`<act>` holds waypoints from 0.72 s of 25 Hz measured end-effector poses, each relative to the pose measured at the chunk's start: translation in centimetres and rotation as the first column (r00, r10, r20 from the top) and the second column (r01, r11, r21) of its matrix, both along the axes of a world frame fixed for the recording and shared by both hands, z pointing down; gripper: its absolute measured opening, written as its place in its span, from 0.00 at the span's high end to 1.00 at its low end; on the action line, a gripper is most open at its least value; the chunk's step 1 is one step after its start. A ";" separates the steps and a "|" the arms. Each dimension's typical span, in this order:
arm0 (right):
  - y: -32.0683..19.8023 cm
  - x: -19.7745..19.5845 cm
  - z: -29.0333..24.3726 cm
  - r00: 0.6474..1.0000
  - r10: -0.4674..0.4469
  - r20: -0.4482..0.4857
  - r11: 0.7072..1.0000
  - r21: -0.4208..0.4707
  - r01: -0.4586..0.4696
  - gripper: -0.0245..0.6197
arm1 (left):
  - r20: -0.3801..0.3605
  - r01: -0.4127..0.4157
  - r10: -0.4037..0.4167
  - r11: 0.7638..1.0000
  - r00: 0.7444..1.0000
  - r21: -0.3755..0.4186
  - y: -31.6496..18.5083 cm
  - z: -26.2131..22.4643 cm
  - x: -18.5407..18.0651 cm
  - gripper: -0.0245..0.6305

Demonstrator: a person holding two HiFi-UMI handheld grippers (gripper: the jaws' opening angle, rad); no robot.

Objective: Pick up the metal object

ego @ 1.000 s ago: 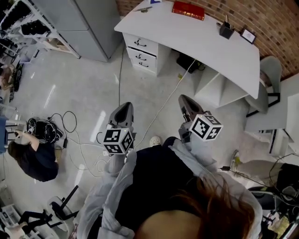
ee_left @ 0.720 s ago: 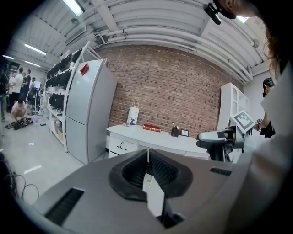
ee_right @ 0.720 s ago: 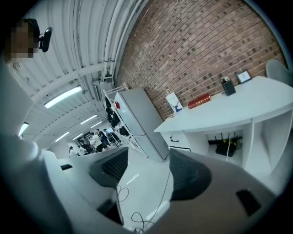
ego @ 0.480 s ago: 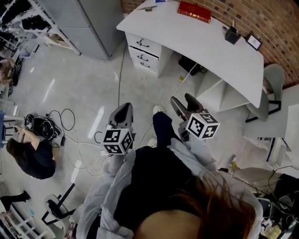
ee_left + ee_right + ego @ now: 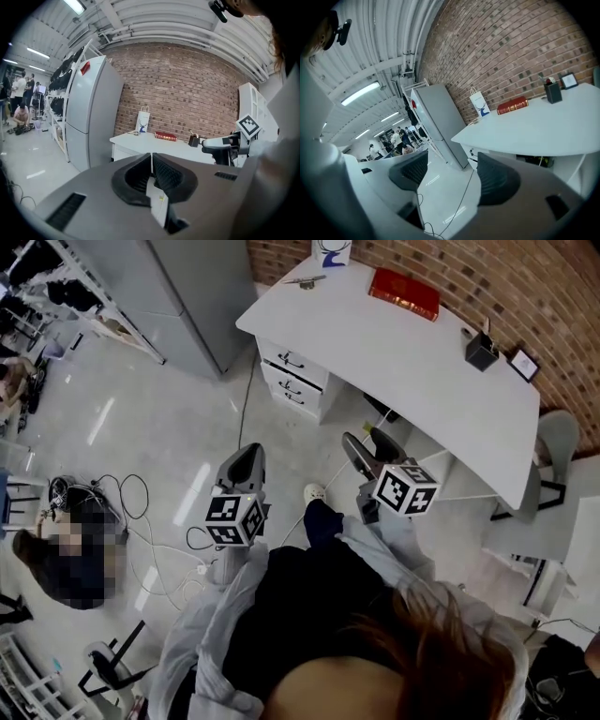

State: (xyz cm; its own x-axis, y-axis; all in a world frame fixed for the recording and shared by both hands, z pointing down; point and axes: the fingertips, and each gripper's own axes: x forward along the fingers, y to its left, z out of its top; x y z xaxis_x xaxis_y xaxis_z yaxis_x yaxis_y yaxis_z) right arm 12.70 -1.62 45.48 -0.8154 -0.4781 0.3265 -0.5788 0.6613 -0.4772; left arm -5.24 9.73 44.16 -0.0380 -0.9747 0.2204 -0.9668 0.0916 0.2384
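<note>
A small grey metal object (image 5: 307, 281) lies on the far left corner of the white desk (image 5: 412, 362), next to a white paper bag (image 5: 330, 251). It also shows as a thin sliver in the left gripper view (image 5: 133, 133). Both grippers hang over the floor, well short of the desk. My left gripper (image 5: 246, 458) is shut, its pads meeting with nothing between them (image 5: 151, 157). My right gripper (image 5: 370, 448) has just been opening its jaws and stands open, only floor showing between the pads (image 5: 452, 173).
On the desk lie a red book (image 5: 404, 293), a black pen holder (image 5: 481, 351) and a small frame (image 5: 524, 364). Drawers (image 5: 295, 381) sit under its left end. A grey cabinet (image 5: 187, 296) stands left. Cables (image 5: 159, 531) and a crouching person (image 5: 66, 554) are on the floor.
Both grippers have moved toward the desk, which now sits nearer and lower in the head view. The right gripper's jaws went from shut to open; the left stayed shut.
</note>
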 end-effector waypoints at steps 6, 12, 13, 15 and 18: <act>-6.0 -3.4 -0.3 0.999 -0.046 -0.005 0.999 -0.004 0.046 0.45 | 0.001 0.038 -0.038 0.999 0.999 -0.004 -5.5 -0.4 -2.8 0.92; -10.6 -5.4 0.0 0.997 -0.074 0.003 0.997 -0.015 0.074 0.46 | 0.003 0.071 -0.071 0.997 0.997 -0.010 -9.4 0.0 -4.4 0.92; -11.3 -5.7 0.0 0.997 -0.078 0.004 0.997 -0.016 0.078 0.46 | 0.005 0.083 -0.083 0.997 0.997 -0.009 -9.9 0.0 -4.7 0.92; -12.6 -6.2 0.1 0.996 -0.084 0.008 0.996 -0.016 0.084 0.46 | 0.005 0.109 -0.109 0.994 0.994 0.002 -10.8 -0.1 -5.5 0.92; -13.8 -7.1 0.2 0.994 -0.107 0.017 0.994 -0.016 0.107 0.46 | 0.006 0.145 -0.145 0.989 0.989 0.017 -11.7 -0.2 -6.4 0.92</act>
